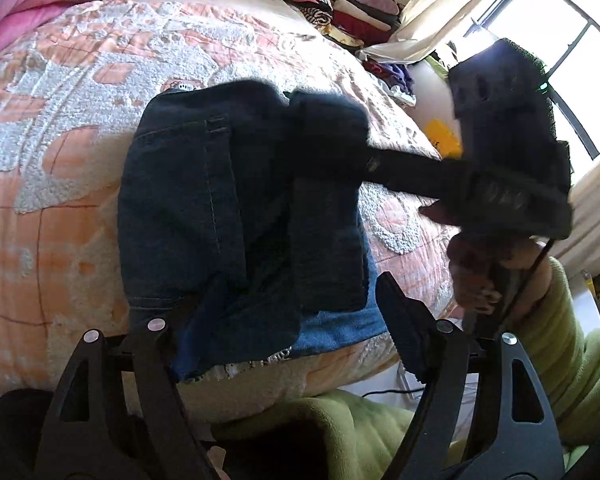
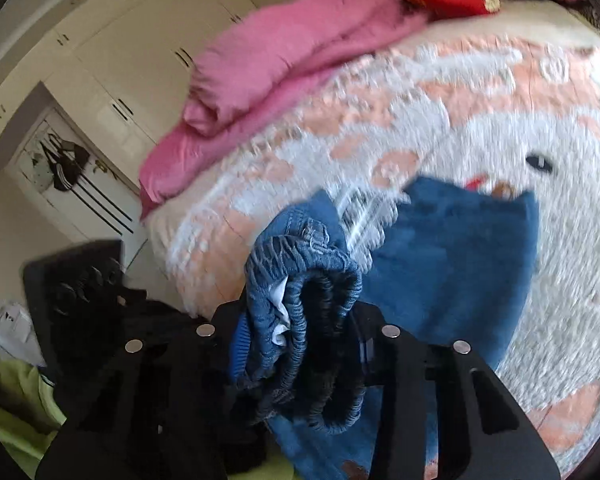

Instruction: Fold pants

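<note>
Right claw [image 2: 300, 344] clamping bunched jeans [image 2: 308, 312], fingertips hidden, bedspread [image 2: 460, 92] blurred

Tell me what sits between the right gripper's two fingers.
In the right wrist view, a bunched elastic waistband of the denim pants fills the right gripper; nothing else.

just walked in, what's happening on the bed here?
A person is folding a pair of denim pants on the peach and white bedspread, holding a gripper in each hand. The right gripper is shut on a bunched elastic waistband section and holds it over the rest of the pants. The left gripper hovers open at the near edge of the partly folded bundle. Folded clothes are stacked at the far side of the bed, beside a pink blanket.
</note>
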